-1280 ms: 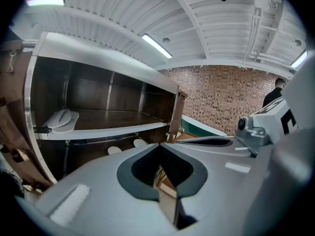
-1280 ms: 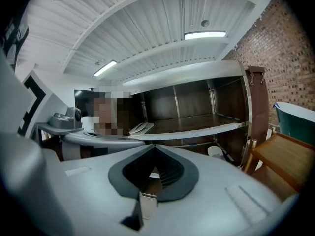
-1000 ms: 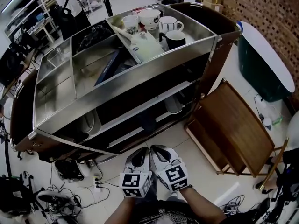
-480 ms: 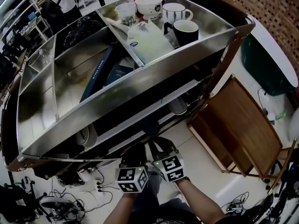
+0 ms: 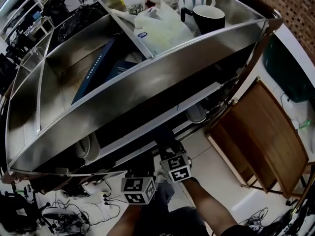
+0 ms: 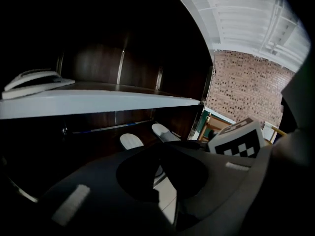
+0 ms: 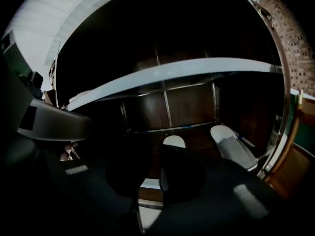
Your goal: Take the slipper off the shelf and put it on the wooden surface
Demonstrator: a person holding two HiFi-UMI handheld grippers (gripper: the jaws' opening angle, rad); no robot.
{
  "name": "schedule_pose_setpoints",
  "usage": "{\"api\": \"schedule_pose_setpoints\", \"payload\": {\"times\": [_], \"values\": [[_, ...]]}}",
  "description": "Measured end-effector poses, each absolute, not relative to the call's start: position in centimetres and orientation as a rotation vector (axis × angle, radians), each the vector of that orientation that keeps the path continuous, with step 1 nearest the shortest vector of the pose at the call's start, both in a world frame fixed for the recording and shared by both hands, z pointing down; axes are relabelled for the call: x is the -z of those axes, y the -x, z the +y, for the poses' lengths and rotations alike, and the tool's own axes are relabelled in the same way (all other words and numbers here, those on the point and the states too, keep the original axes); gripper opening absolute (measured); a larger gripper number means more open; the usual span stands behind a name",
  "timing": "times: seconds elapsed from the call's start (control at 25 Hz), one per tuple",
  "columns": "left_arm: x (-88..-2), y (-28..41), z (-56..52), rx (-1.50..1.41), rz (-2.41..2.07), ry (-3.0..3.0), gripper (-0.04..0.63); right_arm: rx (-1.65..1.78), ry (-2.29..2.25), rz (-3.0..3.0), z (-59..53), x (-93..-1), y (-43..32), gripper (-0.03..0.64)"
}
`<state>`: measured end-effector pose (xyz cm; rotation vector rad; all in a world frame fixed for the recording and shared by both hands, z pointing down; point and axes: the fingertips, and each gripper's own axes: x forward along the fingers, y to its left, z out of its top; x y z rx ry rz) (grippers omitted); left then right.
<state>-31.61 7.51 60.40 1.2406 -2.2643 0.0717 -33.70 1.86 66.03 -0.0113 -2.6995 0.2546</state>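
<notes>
Right now my right claw (image 7: 153, 175) has just been cracking open, narrow and empty; my left claw (image 6: 161, 165) is closed. The pale slipper (image 7: 234, 150) lies on the low shelf (image 7: 197, 134). It looks light and floppy, so I'd pinch its upper.

Just below the steel shelf unit (image 5: 147, 77), the left gripper (image 5: 143, 165) and right gripper (image 5: 166, 145) are dark grey with broad, rounded black jaw pads. Each carries 1 white cube (image 5: 139, 191) printed with black square markers. Both forearms (image 5: 209, 208) are unsleeved, and the top (image 5: 172, 226) is dark.
</notes>
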Motion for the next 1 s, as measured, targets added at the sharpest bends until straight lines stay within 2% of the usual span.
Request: {"api": "schedule_pose_setpoints", "payload": {"times": [0.12,0.24,0.64,0.76,0.88,1.0], "values": [[-61.8,31.7,7.6,-0.08,-2.257,-1.237,0.005,-0.243,0.026,-2.682,1.5,-68.4,35.7,0.038],[-62.9,31.9,8.0,-0.086,-2.256,-1.233,0.005,-0.22,0.03,-2.642,1.3,-71.0,37.0,0.087],[-64.2,33.5,7.2,-0.079,-2.264,-1.241,0.005,-0.105,0.0,-2.484,0.9,-77.9,39.5,0.164],[-64.4,33.7,7.3,-0.085,-2.265,-1.246,0.005,-0.102,-0.03,-2.439,0.2,-79.5,39.7,0.163],[-64.4,34.0,7.7,-0.085,-2.272,-1.238,0.005,-0.118,-0.046,-2.401,-0.5,-81.0,39.5,0.047],[-64.6,34.2,8.1,-0.087,-2.273,-1.227,0.005,-0.152,-0.018,-2.391,-0.5,-81.2,39.5,0.023]]}}
